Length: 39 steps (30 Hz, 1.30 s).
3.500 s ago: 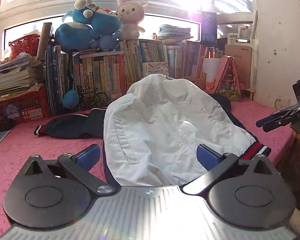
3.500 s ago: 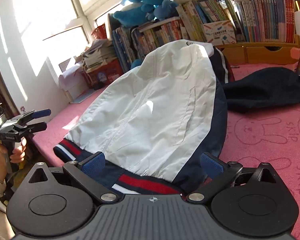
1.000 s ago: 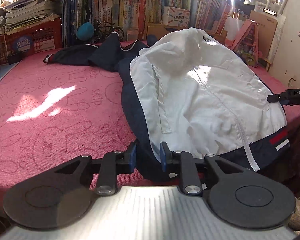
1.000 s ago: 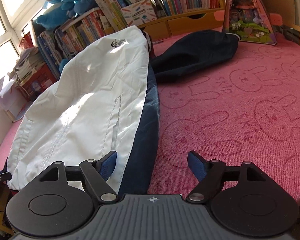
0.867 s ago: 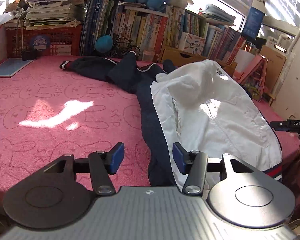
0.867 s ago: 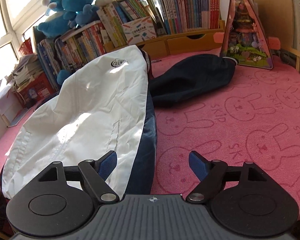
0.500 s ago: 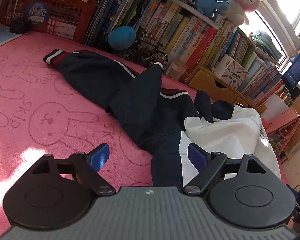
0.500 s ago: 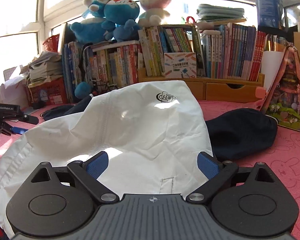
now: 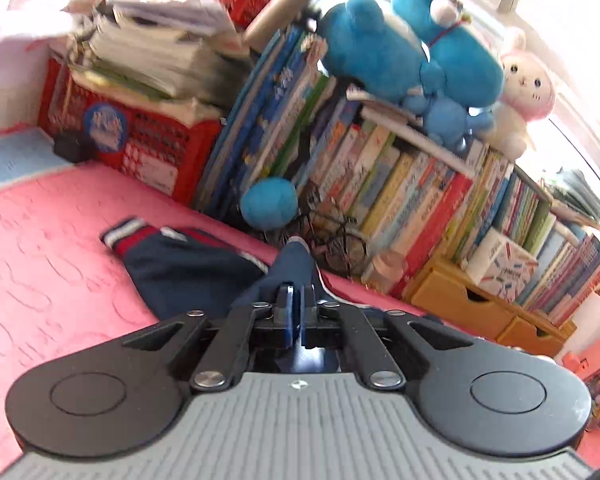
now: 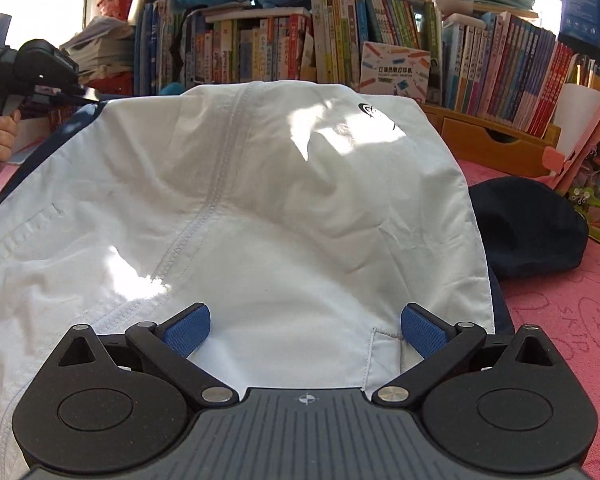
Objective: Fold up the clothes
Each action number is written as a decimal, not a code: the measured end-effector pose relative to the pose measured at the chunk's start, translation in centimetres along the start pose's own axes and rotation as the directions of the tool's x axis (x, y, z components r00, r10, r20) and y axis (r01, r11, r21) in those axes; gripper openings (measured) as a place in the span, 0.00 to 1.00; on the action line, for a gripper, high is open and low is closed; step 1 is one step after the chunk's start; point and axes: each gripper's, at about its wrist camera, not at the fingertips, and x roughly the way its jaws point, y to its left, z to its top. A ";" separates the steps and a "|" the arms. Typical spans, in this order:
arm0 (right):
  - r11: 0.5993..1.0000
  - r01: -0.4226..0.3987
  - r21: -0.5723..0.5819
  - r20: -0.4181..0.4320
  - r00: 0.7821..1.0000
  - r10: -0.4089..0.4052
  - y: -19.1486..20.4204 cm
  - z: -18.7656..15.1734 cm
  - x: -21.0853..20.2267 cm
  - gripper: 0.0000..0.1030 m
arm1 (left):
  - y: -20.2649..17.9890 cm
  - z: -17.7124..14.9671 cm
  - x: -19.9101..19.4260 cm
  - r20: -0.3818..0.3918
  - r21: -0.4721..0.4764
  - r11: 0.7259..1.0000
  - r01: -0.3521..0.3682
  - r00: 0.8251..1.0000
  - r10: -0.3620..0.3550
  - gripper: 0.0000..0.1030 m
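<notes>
I am pinching the navy sleeve [image 9: 204,268] in my left gripper [image 9: 296,314], right gripper [image 10: 306,330] widening its spread over the white jacket [image 10: 260,208], nothing between, pink mat [image 10: 560,308] beneath.

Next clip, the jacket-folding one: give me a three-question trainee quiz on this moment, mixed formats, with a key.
1. True or false: the left gripper is shut on navy sleeve fabric.
2. Multiple choice: what lies right beyond the right gripper's pads? A) the pink mat B) the jacket's white front C) a book
3. Fill in: the sleeve's striped cuff lies on the ____ mat.

Key:
1. True. The pads are together with navy cloth between them.
2. B. The jaws stand wide and grip nothing; the white front fills the view ahead.
3. Pink.
</notes>
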 end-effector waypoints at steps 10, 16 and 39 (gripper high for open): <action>0.999 -0.025 0.044 -0.029 0.999 0.026 -0.9 0.1 0.4 1.00 | 6.7 -2.1 1.5 -0.372 -0.080 0.988 0.135 0.915 -0.155 0.35; 0.999 -0.017 0.037 -0.038 0.999 0.019 -0.8 0.3 0.5 1.00 | 7.3 -5.4 7.1 -0.383 -0.468 0.874 0.132 0.861 -0.335 0.63; 0.997 -0.070 0.010 -0.063 0.996 0.071 -0.6 0.8 0.9 1.00 | 15.0 -3.2 5.9 -0.271 -0.180 0.943 -0.281 0.935 0.227 0.10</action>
